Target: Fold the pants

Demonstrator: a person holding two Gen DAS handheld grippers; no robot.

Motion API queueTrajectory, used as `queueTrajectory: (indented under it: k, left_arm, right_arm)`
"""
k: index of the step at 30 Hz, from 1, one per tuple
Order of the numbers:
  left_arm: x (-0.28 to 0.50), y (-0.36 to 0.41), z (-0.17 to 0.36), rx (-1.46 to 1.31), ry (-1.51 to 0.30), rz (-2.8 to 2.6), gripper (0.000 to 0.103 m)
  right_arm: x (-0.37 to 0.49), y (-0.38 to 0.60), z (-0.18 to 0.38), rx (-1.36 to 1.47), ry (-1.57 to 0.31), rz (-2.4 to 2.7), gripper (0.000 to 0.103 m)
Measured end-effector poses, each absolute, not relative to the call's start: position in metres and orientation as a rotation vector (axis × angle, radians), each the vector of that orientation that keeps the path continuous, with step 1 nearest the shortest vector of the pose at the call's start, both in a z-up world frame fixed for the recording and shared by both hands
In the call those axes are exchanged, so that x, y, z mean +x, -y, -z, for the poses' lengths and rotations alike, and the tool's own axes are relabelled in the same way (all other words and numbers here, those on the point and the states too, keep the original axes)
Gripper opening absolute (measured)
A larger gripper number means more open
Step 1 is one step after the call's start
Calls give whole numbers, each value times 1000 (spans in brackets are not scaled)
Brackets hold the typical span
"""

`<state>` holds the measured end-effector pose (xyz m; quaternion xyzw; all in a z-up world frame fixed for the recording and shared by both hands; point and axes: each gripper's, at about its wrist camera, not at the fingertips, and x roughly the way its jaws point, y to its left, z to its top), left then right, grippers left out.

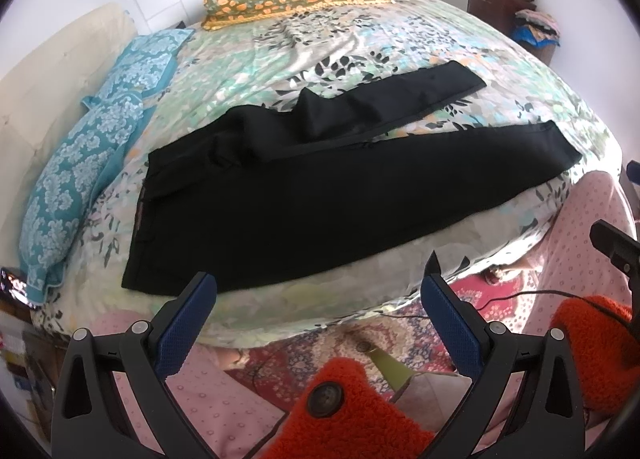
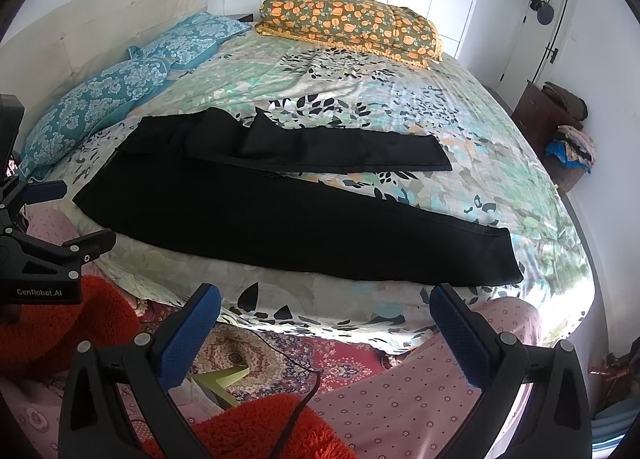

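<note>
Black pants (image 1: 320,195) lie spread flat on the bed, waistband at the left, both legs running to the right and splayed apart. They also show in the right wrist view (image 2: 280,219). My left gripper (image 1: 320,287) is open and empty, held off the bed's near edge below the waist and thigh area. My right gripper (image 2: 326,299) is open and empty, held off the near edge below the near leg. The left gripper also shows at the left edge of the right wrist view (image 2: 48,219).
The bed has a floral sheet (image 2: 400,107). Blue pillows (image 2: 120,83) lie at the left by the headboard, and a folded orange-flowered quilt (image 2: 352,27) at the far side. A dark cabinet with clothes (image 2: 560,127) stands right. A patterned rug (image 2: 280,351) and cable lie below.
</note>
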<state>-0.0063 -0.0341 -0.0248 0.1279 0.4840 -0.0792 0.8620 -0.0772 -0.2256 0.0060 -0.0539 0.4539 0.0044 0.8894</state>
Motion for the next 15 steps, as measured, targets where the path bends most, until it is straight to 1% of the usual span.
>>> queueTrajectory:
  k: [15]
  left_arm:
    - [-8, 32, 22, 255, -1010, 150, 102]
  right_arm:
    - [-79, 220, -7, -121, -939, -19, 103]
